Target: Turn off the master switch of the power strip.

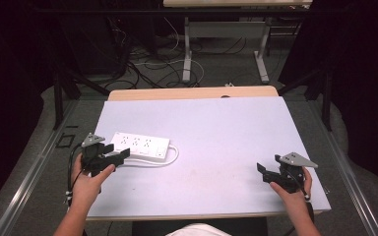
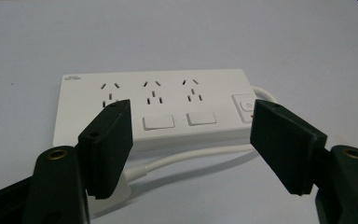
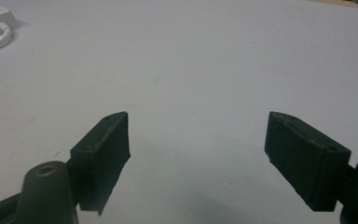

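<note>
Left claw (image 1: 120, 156) hovers wide open at the power strip's (image 1: 140, 145) near edge, left of frame, gripping nothing. Right claw (image 1: 263, 172) gapes empty at lower right; bare table (image 1: 216, 128) stretches between them.

A white power strip (image 1: 141, 146) lies on the pale table (image 1: 216, 142), toward its left half, long side running left to right. Its white cord (image 1: 170, 158) loops out from the right end and curls back along the near edge. The left gripper (image 1: 112, 155), held in the person's left hand (image 1: 89, 179), sits just beside the strip's near left corner, its jaws apart and pointing at it (whether a jaw touches the casing cannot be told). The right gripper (image 1: 263, 172), in the right hand (image 1: 291, 189), rests near the table's right front corner, well apart from the strip, jaws pointing left.
</note>
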